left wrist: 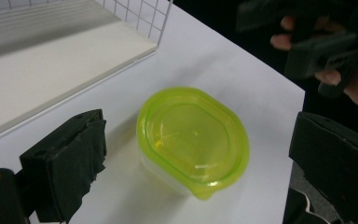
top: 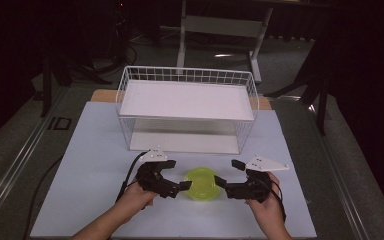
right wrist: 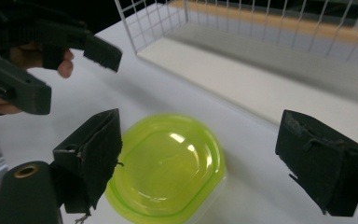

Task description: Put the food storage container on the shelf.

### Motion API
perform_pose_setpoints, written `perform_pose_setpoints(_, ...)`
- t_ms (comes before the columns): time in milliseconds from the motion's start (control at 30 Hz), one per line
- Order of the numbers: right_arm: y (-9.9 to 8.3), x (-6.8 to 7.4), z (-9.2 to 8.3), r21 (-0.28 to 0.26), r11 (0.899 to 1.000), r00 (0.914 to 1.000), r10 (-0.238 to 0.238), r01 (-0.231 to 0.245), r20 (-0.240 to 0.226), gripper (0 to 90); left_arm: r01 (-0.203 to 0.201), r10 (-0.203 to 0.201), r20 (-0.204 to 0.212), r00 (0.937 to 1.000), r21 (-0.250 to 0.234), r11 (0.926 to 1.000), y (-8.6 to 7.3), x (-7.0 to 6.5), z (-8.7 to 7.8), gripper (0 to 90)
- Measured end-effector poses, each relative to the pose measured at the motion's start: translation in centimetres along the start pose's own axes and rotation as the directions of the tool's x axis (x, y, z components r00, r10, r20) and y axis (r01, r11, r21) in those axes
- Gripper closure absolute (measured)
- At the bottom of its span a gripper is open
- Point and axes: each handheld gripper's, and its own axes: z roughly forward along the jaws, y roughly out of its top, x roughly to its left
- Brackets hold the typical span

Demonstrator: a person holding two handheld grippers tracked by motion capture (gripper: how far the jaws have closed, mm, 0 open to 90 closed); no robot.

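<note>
Sitting on the white table (top: 95, 150), a lidded green tub (top: 201, 183) lies between two spread grippers.

The tub is a clear container under a translucent lime-green lid (left wrist: 193, 137), resting flat near the front edge of the table, just in front of the wire rack (top: 187, 109). The left gripper (top: 175, 175) flanks it on one side and the right gripper (top: 227, 173) on the other, each with its jaws held wide apart and its lower jaw tip close to the lid's rim; neither is pinching it. In the left gripper view the tub sits between the two black jaws, and likewise in the right gripper view. The rack stands behind, a white shelf (top: 187, 100) on top and a white base board below.
</note>
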Motion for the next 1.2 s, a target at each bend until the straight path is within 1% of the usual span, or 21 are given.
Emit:
perform_pose_setpoints(33, -0.3, -0.2, 0.6, 0.031, 0.999, 0.9998, 0.017, -0.017, -0.005, 14.3, 0.013, -0.013, -0.005, 0.9999, 0.000, 0.9999, 0.0, 0.2, 0.3, 5.2)
perform_pose_setpoints(100, -0.7, -0.5, 1.2, 0.052, 0.998, 0.9989, 0.040, -0.039, -0.023, 14.3, 0.029, -0.029, -0.014, 0.9995, 0.013, 0.9995, -0.2, 0.4, 0.8, 6.8)
perform_pose_setpoints(200, -1.3, -1.0, 1.8, 0.070, 0.995, 0.9961, 0.077, -0.074, -0.043, 14.4, 0.026, -0.026, -0.026, 0.9993, 0.032, 0.9991, -0.4, 0.5, 1.3, 9.8)
perform_pose_setpoints(233, -1.5, -1.2, 2.1, 0.076, 0.993, 0.9950, 0.090, -0.087, -0.043, 14.6, 0.037, -0.034, -0.059, 0.9977, 0.052, 0.9979, -0.7, 0.7, 1.9, 13.6)
perform_pose_setpoints(267, -1.7, -1.4, 2.2, 0.087, 0.992, 0.9941, 0.100, -0.096, -0.042, 19.0, 0.052, -0.049, -0.055, 0.9973, 0.060, 0.9969, -0.9, 0.8, 2.1, 14.7)
perform_pose_setpoints(300, -1.9, -1.5, 2.2, 0.098, 0.989, 0.9922, 0.116, -0.112, -0.044, 29.4, 0.067, -0.063, -0.063, 0.9960, 0.065, 0.9956, -1.1, 1.0, 2.2, 14.8)
perform_pose_setpoints(367, -2.2, -1.6, 2.2, 0.094, 0.988, 0.9917, 0.127, -0.125, -0.016, 30.2, 0.093, -0.088, -0.063, 0.9941, 0.070, 0.9933, -1.6, 1.3, 2.5, 15.9)
perform_pose_setpoints(433, -2.4, -1.7, 2.3, 0.116, 0.984, 0.9902, 0.139, -0.136, -0.019, 30.3, 0.119, -0.114, -0.064, 0.9914, 0.071, 0.9904, -2.0, 1.6, 2.6, 16.7)
perform_pose_setpoints(533, -2.6, -1.8, 2.5, 0.126, 0.981, 0.9885, 0.150, -0.146, -0.019, 32.5, 0.154, -0.148, -0.065, 0.9868, 0.089, 0.9841, -2.4, 1.8, 2.8, 23.5)
perform_pose_setpoints(567, -2.7, -1.8, 2.5, 0.125, 0.981, 0.9886, 0.150, -0.148, -0.011, 33.3, 0.154, -0.148, -0.065, 0.9868, 0.089, 0.9841, -2.4, 1.8, 2.8, 25.1)
perform_pose_setpoints(600, -2.8, -1.9, 2.6, 0.127, 0.980, 0.9876, 0.156, -0.153, -0.017, 35.2, 0.156, -0.150, -0.067, 0.9864, 0.093, 0.9833, -2.6, 1.8, 3.0, 30.4)
perform_pose_setpoints(667, -3.0, -1.9, 2.8, 0.133, 0.978, 0.9863, 0.165, -0.161, -0.015, 37.7, 0.165, -0.162, -0.039, 0.9860, 0.087, 0.9824, -2.7, 1.8, 3.0, 33.1)
perform_pose_setpoints(767, -3.1, -2.0, 2.9, 0.146, 0.975, 0.9845, 0.174, -0.169, -0.023, 39.8, 0.167, -0.165, -0.030, 0.9859, 0.086, 0.9822, -2.7, 1.7, 3.0, 42.6)
perform_pose_setpoints(800, -3.3, -2.1, 3.0, 0.158, 0.972, 0.9830, 0.182, -0.175, -0.028, 41.6, 0.177, -0.176, -0.025, 0.9841, 0.088, 0.9802, -2.8, 1.7, 3.1, 45.0)
perform_pose_setpoints(867, -3.5, -2.1, 3.2, 0.171, 0.969, 0.9817, 0.188, -0.181, -0.029, 42.9, 0.171, -0.171, -0.012, 0.9852, 0.091, 0.9810, -2.9, 1.7, 3.2, 46.8)
perform_pose_setpoints(967, -3.7, -2.2, 3.4, 0.188, 0.964, 0.9800, 0.197, -0.188, -0.030, 44.7, 0.165, -0.165, -0.010, 0.9863, 0.100, 0.9812, -3.0, 1.6, 3.3, 55.4)
perform_pose_setpoints(1000, -3.8, -2.2, 3.5, 0.190, 0.963, 0.9797, 0.198, -0.188, -0.032, 47.9, 0.155, -0.155, -0.014, 0.9879, 0.107, 0.9820, -3.1, 1.6, 3.3, 55.4)
perform_pose_setpoints(1033, -3.8, -2.2, 3.4, 0.192, 0.961, 0.9771, 0.210, -0.200, -0.032, 54.3, 0.157, -0.156, -0.015, 0.9876, 0.110, 0.9815, -3.2, 1.6, 3.2, 59.0)
perform_pose_setpoints(1100, -3.7, -2.1, 3.3, 0.206, 0.959, 0.9774, 0.208, -0.195, -0.041, 61.9, 0.162, -0.162, -0.014, 0.9868, 0.106, 0.9810, -3.2, 1.6, 3.2, 63.0)
perform_pose_setpoints(1133, -3.7, -2.1, 3.3, 0.206, 0.959, 0.9774, 0.208, -0.195, -0.041, 61.9, 0.165, -0.165, -0.007, 0.9862, 0.102, 0.9810, -3.2, 1.6, 3.1, 63.0)
perform_pose_setpoints(1200, -3.7, -2.1, 3.2, 0.218, 0.951, 0.9707, 0.234, -0.218, -0.053, 65.5, 0.160, -0.160, -0.009, 0.9871, 0.104, 0.9817, -3.1, 1.3, 2.9, 65.1)
